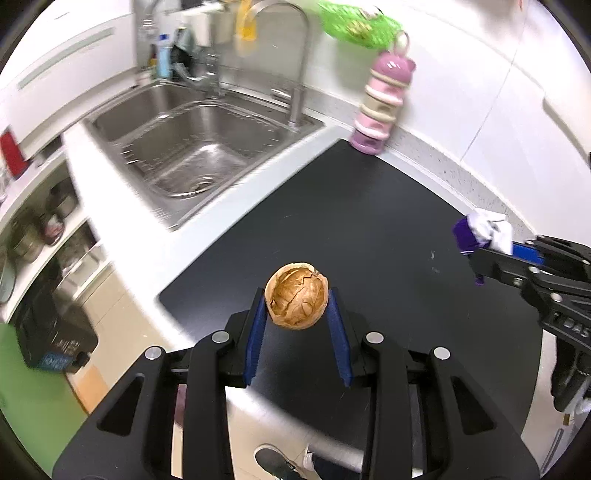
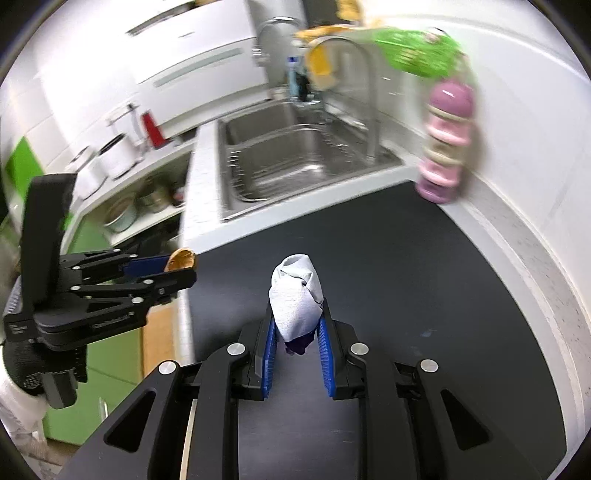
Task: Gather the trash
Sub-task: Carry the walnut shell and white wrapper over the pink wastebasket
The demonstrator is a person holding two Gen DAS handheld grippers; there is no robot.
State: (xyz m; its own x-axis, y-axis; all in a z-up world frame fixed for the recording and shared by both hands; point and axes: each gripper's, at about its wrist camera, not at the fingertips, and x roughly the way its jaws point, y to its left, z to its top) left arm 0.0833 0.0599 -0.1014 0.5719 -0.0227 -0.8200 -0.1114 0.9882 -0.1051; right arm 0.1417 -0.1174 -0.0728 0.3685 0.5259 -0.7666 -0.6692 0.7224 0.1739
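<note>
A brown walnut shell half (image 1: pixel 296 295) sits between the blue pads of my left gripper (image 1: pixel 297 301), which is shut on it above the black mat (image 1: pixel 369 206). The same shell (image 2: pixel 180 259) and left gripper (image 2: pixel 177 267) show at the left of the right wrist view, held off the mat's left edge. My right gripper (image 2: pixel 297 321) is shut on a crumpled white and purple wrapper (image 2: pixel 297 299), lifted above the mat (image 2: pixel 406 277). In the left wrist view that wrapper (image 1: pixel 484 230) and the right gripper (image 1: pixel 484 251) appear at the right edge.
A steel double sink (image 1: pixel 184 147) with a tall faucet (image 1: pixel 299 55) lies beyond the mat. A pink stacked container (image 1: pixel 380 107) stands at the mat's far corner by the wall, a green bag (image 1: pixel 354 22) above it. Open shelves with pots (image 1: pixel 40 229) are left. A shoe (image 1: pixel 277 461) shows below.
</note>
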